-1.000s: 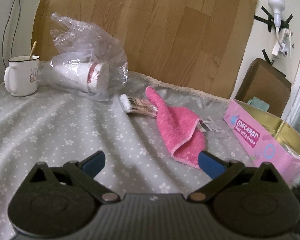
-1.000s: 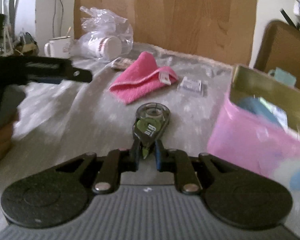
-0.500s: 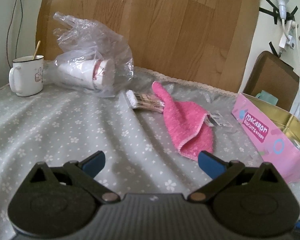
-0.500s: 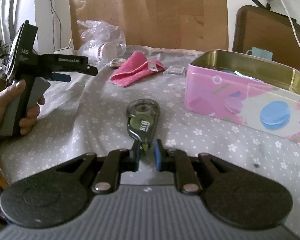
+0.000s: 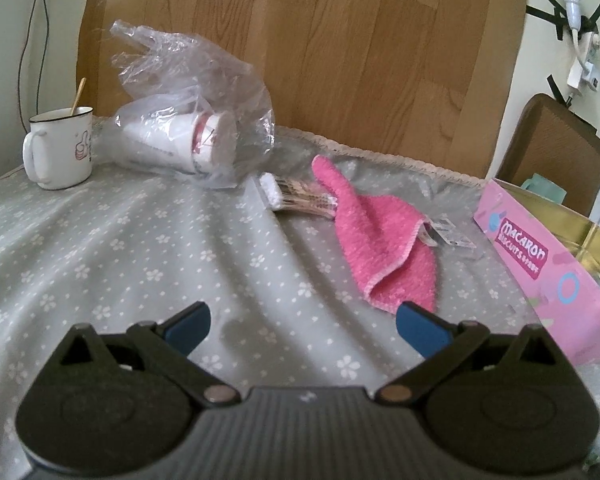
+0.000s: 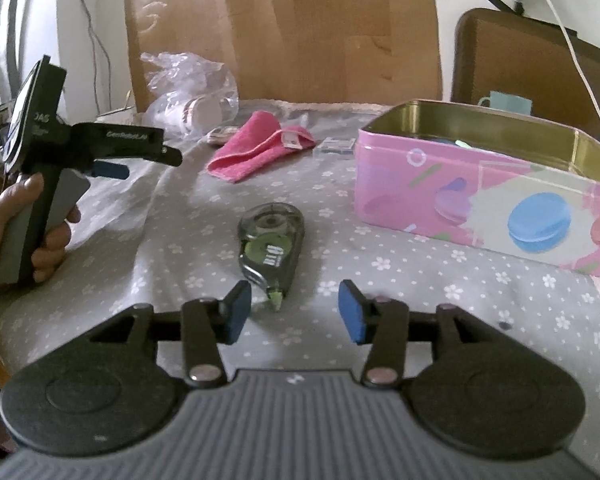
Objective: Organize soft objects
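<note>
While the right gripper (image 6: 294, 312) spreads its jaws, the correction-tape dispenser (image 6: 271, 246) lies loose on the grey floral cloth (image 6: 180, 240), its tip between the blue pads without touching. Left gripper (image 5: 302, 326) hovers wide open, empty. Pink towel (image 5: 384, 248) lies crumpled beyond it, near the pink tin (image 6: 480, 196).

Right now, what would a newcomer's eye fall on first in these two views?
Probably the pink cloth, crumpled mid-table on the grey flowered tablecloth, and the open pink macaron tin on the right. Nearer, a correction tape dispenser lies just ahead of the right claw, whose jaws are opening with only its tip between them.
</note>
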`<state>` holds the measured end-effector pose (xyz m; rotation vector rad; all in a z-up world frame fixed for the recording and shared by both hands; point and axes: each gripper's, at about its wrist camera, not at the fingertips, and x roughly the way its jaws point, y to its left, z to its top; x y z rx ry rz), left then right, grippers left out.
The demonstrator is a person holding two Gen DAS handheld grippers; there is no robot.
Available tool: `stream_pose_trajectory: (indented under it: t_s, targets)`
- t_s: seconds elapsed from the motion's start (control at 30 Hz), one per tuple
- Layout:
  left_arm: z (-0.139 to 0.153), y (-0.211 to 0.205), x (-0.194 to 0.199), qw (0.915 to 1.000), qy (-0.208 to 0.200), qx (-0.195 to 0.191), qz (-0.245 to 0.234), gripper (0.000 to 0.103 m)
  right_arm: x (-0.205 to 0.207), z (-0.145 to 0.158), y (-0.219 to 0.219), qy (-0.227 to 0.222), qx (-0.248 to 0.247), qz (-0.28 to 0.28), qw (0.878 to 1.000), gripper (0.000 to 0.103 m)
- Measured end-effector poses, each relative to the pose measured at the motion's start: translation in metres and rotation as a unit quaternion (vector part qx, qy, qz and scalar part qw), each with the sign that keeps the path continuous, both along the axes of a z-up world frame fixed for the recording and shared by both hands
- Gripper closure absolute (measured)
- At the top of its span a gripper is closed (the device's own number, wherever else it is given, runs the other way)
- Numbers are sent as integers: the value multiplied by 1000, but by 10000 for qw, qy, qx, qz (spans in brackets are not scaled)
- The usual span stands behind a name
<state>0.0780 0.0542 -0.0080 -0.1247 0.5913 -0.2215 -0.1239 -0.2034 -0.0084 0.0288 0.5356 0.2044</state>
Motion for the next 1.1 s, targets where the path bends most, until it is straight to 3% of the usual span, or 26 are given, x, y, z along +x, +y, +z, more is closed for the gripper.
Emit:
stream_pose_trajectory:
  t_s: [0.47, 1.1]
  targets:
    - [-3, -1, 6, 9998, 143, 105, 58, 1, 4, 3, 3, 81, -121, 16, 9999, 44]
    - [-5, -1, 8, 9995, 238, 142, 117, 1, 20, 6, 19, 166, -467, 85, 9987, 43]
